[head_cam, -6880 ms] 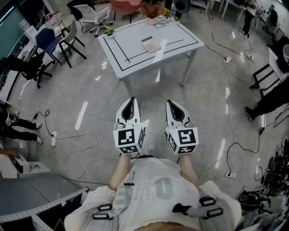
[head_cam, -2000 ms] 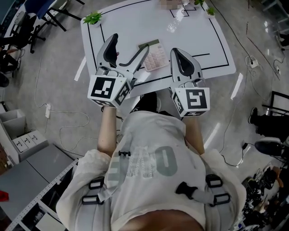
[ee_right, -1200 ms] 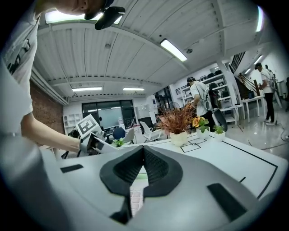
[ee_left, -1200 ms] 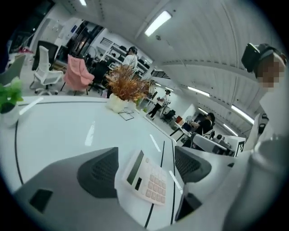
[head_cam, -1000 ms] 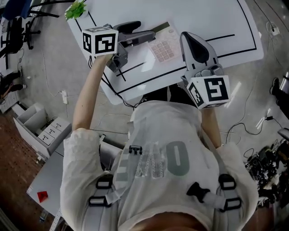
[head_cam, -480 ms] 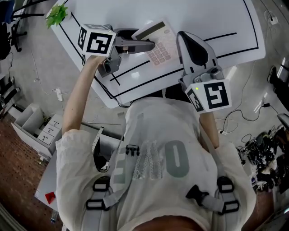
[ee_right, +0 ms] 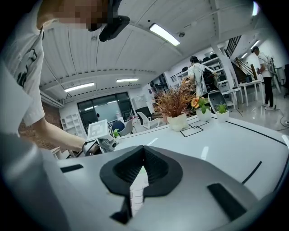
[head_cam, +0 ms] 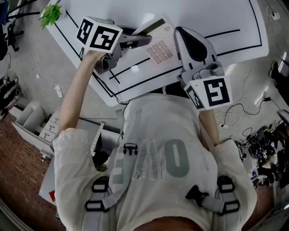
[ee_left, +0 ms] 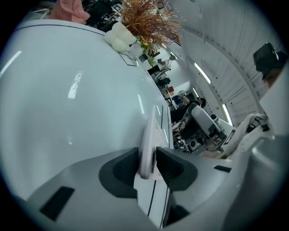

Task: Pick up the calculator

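The calculator (head_cam: 159, 43), pale with pink keys and a dark display, lies on the white table (head_cam: 216, 18) near its front edge. My left gripper (head_cam: 145, 40) reaches in from the left, and its jaws are closing on the calculator's left end. In the left gripper view the calculator (ee_left: 148, 142) stands edge-on between the two dark pads, and both pads of the left gripper (ee_left: 146, 163) touch it. My right gripper (head_cam: 180, 31) hovers just right of the calculator, shut with nothing held. Below the joined tips of the right gripper (ee_right: 143, 155), calculator keys (ee_right: 136, 191) show.
Black tape lines (head_cam: 235, 34) run across the table. A small green plant (head_cam: 50, 12) stands at its left corner, and a white pot of dried grass (ee_left: 119, 37) at the far side. Cables (head_cam: 235, 119) and a grey drawer unit (head_cam: 36, 124) are on the floor.
My left gripper came down to the calculator's left end and its wide jaws closed around it. The calculator's left end has tipped up a little. The right gripper sank slightly.
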A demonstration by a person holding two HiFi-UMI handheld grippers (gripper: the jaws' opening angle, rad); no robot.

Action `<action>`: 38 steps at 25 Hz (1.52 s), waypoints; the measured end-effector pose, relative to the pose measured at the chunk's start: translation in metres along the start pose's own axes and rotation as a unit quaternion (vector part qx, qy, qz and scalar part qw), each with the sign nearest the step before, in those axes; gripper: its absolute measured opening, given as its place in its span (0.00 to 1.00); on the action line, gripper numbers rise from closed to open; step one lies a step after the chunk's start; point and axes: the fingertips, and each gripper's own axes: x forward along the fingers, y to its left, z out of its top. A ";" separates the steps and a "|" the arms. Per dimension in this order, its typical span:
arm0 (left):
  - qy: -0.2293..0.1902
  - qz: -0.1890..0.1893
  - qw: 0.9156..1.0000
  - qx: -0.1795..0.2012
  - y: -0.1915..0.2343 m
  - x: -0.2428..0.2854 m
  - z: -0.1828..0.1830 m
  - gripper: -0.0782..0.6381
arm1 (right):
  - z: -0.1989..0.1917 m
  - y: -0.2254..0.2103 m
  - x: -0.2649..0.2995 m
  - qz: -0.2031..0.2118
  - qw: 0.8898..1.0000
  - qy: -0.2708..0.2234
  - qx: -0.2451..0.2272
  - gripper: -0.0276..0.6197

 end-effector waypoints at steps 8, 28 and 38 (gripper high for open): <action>0.002 -0.006 1.000 0.008 -0.009 0.008 0.005 0.28 | -0.001 -0.010 -0.007 -0.005 1.000 0.006 0.000 0.05; -0.091 0.041 0.995 0.012 -0.029 -0.005 0.028 0.25 | 0.026 0.009 -0.017 0.005 0.999 -0.021 -0.029 0.05; -0.293 0.106 0.949 0.050 -0.071 -0.073 0.097 0.25 | 0.070 0.023 -0.043 0.009 0.995 -0.075 -0.072 0.05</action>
